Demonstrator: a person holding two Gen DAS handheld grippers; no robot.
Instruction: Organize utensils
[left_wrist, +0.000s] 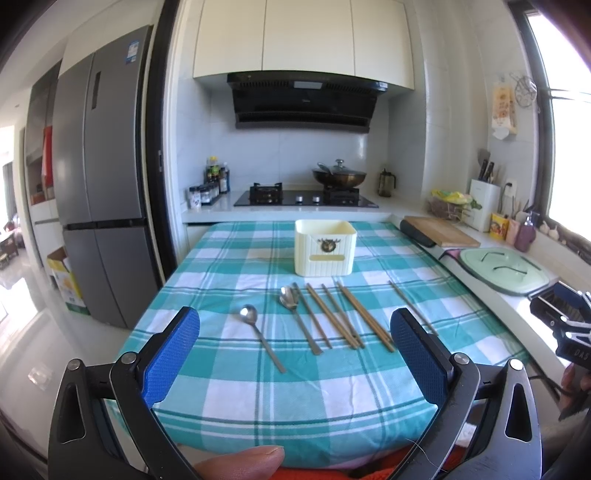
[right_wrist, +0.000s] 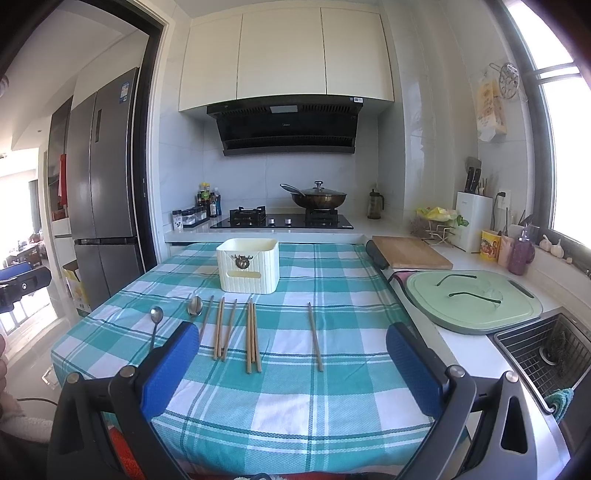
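My left gripper (left_wrist: 295, 354) and right gripper (right_wrist: 291, 362) both hang spread wide and empty over the near edge of the checked tablecloth (left_wrist: 229, 398). Beyond them lie two spoons (left_wrist: 255, 325) on the left and wooden chopsticks (right_wrist: 253, 336) in a loose row, one chopstick (right_wrist: 315, 336) apart to the right. Farther back stands the cream utensil holder (right_wrist: 248, 271).

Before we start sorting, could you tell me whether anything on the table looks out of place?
One chopstick lies alone toward the right, apart from the other chopsticks and spoons lined up before the box. Nothing looks spilled or damaged.
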